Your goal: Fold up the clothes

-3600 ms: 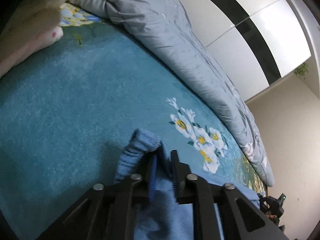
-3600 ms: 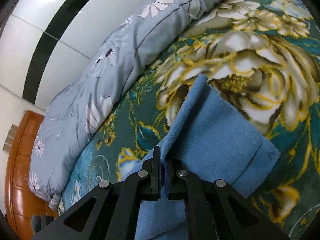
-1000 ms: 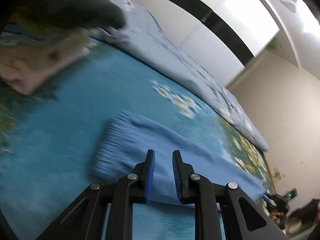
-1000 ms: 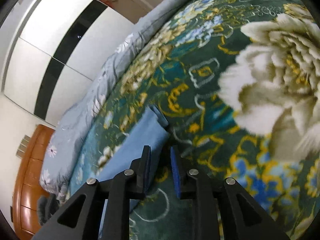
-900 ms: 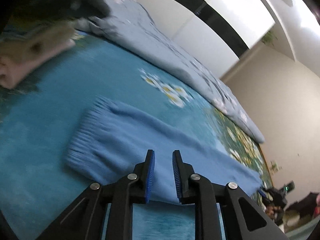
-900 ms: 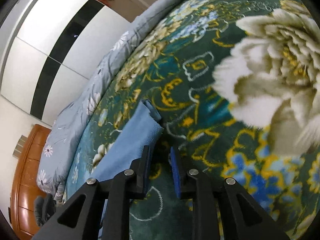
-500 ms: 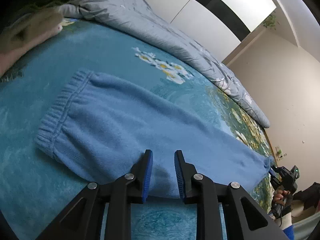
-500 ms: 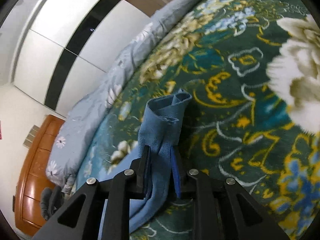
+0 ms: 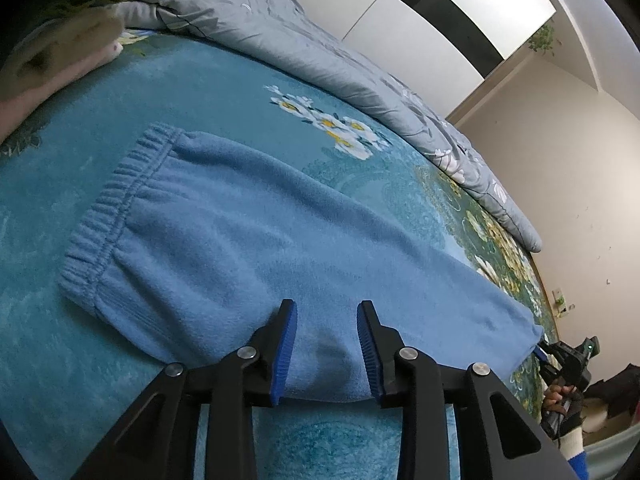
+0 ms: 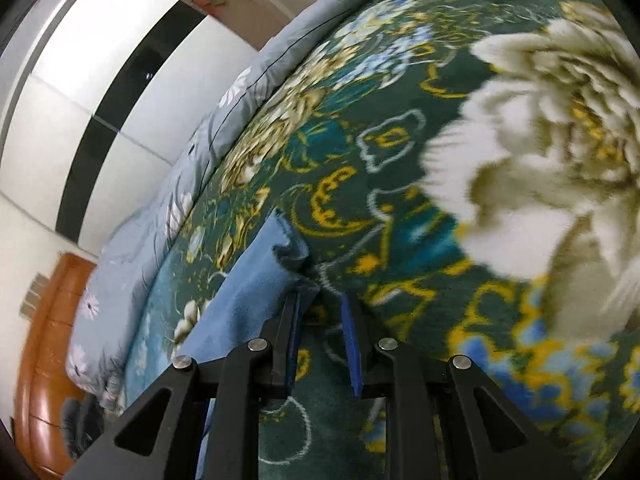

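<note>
Blue fleece trousers [image 9: 256, 240] lie folded lengthwise and flat on the floral bedspread [image 9: 120, 92], elastic waistband at the left, leg ends at the right. My left gripper [image 9: 326, 312] is open over the trousers' near edge, a finger on each side of a patch of cloth, holding nothing. In the right wrist view the leg ends [image 10: 260, 268] lie just left of my right gripper [image 10: 320, 300], which is open and empty over the bedspread [image 10: 400, 168]. The right gripper also shows in the left wrist view [image 9: 568, 360] beside the leg ends.
A rolled grey floral quilt [image 9: 320, 52] runs along the bed's far side, also in the right wrist view [image 10: 224, 112]. Pink and cream folded clothes [image 9: 48, 68] lie at the bed's left, dark clothes behind them. A wooden headboard [image 10: 44, 340] and white wardrobe [image 10: 80, 80] stand beyond.
Both grippers let go of the trousers, now spread flat. The left jaws have widened over the near edge. The right gripper, around the leg ends half a second ago, has opened and moved right of them.
</note>
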`<state>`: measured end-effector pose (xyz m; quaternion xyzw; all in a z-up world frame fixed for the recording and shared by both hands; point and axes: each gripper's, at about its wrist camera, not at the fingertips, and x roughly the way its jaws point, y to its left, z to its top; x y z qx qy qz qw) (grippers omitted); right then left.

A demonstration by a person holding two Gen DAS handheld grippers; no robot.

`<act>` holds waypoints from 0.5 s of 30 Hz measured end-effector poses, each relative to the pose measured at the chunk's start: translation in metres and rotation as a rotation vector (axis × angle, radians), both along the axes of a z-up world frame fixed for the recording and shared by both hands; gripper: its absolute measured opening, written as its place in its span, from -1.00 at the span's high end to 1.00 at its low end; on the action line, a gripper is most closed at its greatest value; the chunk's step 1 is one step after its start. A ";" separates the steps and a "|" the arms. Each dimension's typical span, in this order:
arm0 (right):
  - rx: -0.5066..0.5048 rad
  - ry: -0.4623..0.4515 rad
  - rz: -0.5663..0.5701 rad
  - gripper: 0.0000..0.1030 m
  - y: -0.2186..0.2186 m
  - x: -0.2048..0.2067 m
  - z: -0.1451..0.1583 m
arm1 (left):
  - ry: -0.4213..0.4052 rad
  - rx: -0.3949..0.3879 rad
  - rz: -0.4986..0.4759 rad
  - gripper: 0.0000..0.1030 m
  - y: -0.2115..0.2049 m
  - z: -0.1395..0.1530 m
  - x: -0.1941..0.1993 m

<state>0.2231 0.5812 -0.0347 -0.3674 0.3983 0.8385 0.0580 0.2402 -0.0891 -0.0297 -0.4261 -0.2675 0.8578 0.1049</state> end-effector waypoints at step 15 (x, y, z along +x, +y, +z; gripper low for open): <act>-0.126 0.062 0.038 0.28 -0.023 -0.015 -0.001 | -0.009 0.024 -0.013 0.20 0.001 -0.005 0.000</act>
